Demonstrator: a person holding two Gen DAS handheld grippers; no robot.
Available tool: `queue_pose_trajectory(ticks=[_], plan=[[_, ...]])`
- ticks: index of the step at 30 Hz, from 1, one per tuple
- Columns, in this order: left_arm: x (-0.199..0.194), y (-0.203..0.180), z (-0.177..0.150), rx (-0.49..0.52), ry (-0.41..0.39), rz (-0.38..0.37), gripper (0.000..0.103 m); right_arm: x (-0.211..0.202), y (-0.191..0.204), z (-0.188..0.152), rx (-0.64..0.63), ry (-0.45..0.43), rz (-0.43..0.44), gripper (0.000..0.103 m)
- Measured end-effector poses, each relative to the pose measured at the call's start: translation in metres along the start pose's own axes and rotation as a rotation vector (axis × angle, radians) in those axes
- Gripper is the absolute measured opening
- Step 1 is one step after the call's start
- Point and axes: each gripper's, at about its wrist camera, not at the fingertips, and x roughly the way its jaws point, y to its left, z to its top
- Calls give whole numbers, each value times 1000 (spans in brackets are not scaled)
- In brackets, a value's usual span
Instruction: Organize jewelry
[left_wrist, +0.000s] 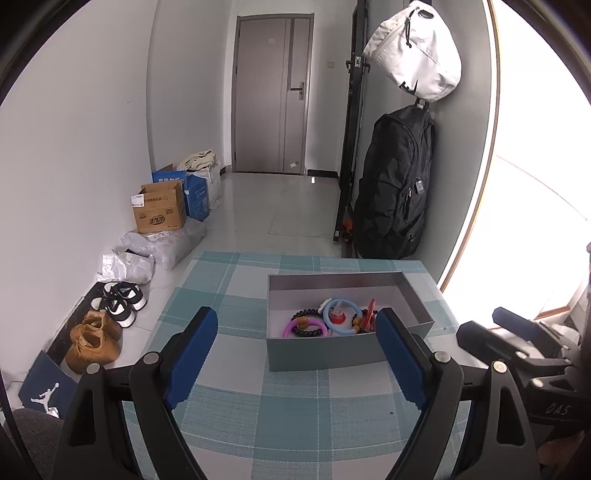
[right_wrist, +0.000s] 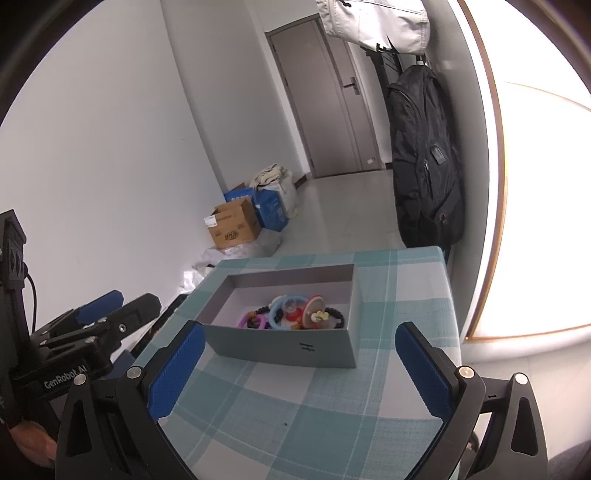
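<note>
A grey open box (left_wrist: 317, 356) stands on the teal plaid tablecloth (left_wrist: 229, 295). Inside lie a blue ring (left_wrist: 341, 317), a purple ring (left_wrist: 306, 328), a black bead bracelet (left_wrist: 303, 314) and red pieces (left_wrist: 370, 314), all jumbled. In the right wrist view the box (right_wrist: 280, 343) holds the same pile, with a blue ring (right_wrist: 280, 314) and a black bracelet (right_wrist: 334, 314). My left gripper (left_wrist: 295, 332) is open and empty, just before the box's near wall. My right gripper (right_wrist: 299, 347) is open and empty, in front of the box. Each gripper shows in the other's view.
Shoes (left_wrist: 118, 299), plastic bags and cardboard boxes (left_wrist: 160, 208) line the floor at the left wall. A black backpack (left_wrist: 397, 184) and a white bag (left_wrist: 417, 48) hang at the right. A door (left_wrist: 271, 96) is at the back. The table's far edge lies just beyond the box.
</note>
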Motion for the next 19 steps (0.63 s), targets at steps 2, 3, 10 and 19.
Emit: queue_pose_trajectory(ticks=[2,3,10,19], plan=[[-1,0,1,2,-8,4,84,0,0,0,1,0,0,103],[-1,0,1,1,-9,1,84,1,0,0,1,0,-3,103],[-3,-1,-1,7,-8,-6,84,2,0,-1,9,4,-7,103],[-5,3,1,-4,-26,-12,85,3,-1,-1,11,6,-12,103]])
